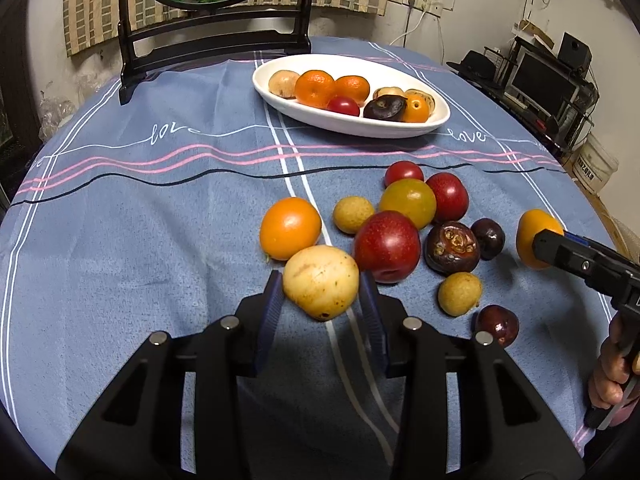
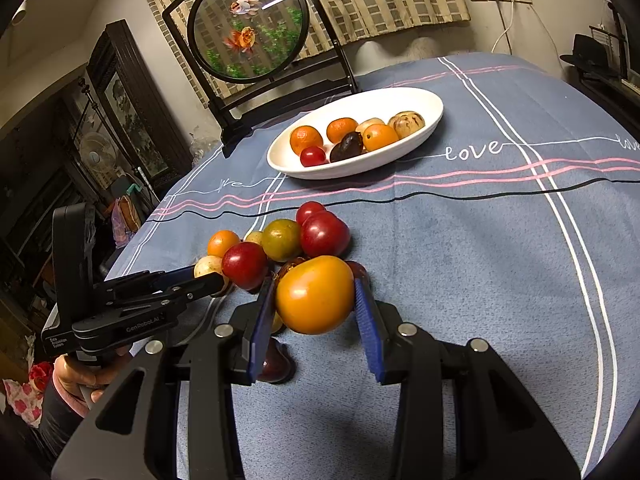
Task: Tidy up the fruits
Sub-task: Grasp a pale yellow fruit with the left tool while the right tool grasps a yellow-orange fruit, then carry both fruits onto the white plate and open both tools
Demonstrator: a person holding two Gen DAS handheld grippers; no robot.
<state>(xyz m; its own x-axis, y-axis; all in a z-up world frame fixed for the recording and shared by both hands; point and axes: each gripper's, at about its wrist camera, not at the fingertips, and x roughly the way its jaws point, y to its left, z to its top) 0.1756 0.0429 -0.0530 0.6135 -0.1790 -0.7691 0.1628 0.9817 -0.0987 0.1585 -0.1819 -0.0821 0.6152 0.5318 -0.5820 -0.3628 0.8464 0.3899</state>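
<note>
1. The left wrist camera sits close above the tablecloth (image 1: 120,240), looking down past its fingers toward the white dish (image 1: 436,120)
2. The right wrist camera looks likewise from the other side
3. Both share the loose fruit pile (image 2: 288,240), dish and goldfish screen (image 2: 248,24)

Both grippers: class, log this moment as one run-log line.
left gripper: shut on yellow fruit | right gripper: shut on orange fruit | dish: part-filled

Lighting: warm indoor, overhead; glare spots showed on fruit, soft shadows on the worktop (image 1: 140,240). Fisheye bending, dark vignetted corners; focus sharp.
</note>
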